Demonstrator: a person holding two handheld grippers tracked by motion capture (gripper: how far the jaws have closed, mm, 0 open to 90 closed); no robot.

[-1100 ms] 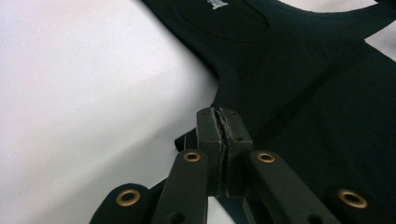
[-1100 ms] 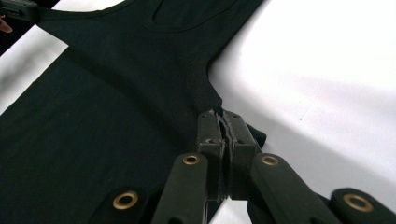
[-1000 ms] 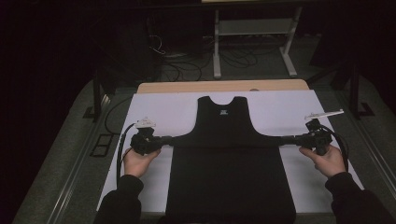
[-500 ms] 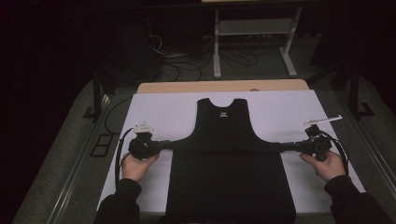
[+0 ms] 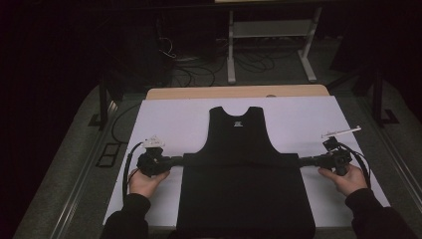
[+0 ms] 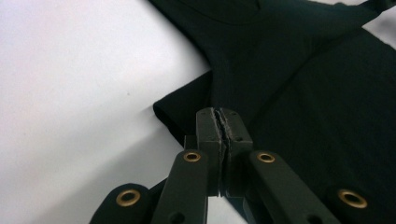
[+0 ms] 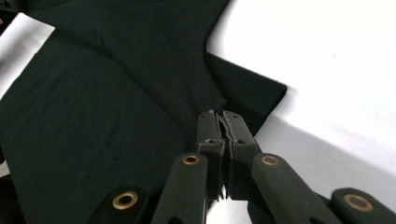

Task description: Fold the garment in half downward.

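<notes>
Both forearms come in from the near edge of the table, spread wide, each hand level with the garment's sides. The left hand holds the left gripper pointing inward at the left side of the black shirt; the right hand aims the right gripper at the opposite side. In the left gripper view the jaws are pressed together, clenched on a fold of dark cloth at the sleeve seam. The right gripper view shows the same: jaws closed tight, pinching the fabric edge. The shirt lies flat in the middle of the white-covered table, collar away from the person, its knit matte and soft, sleeves folded in.
</notes>
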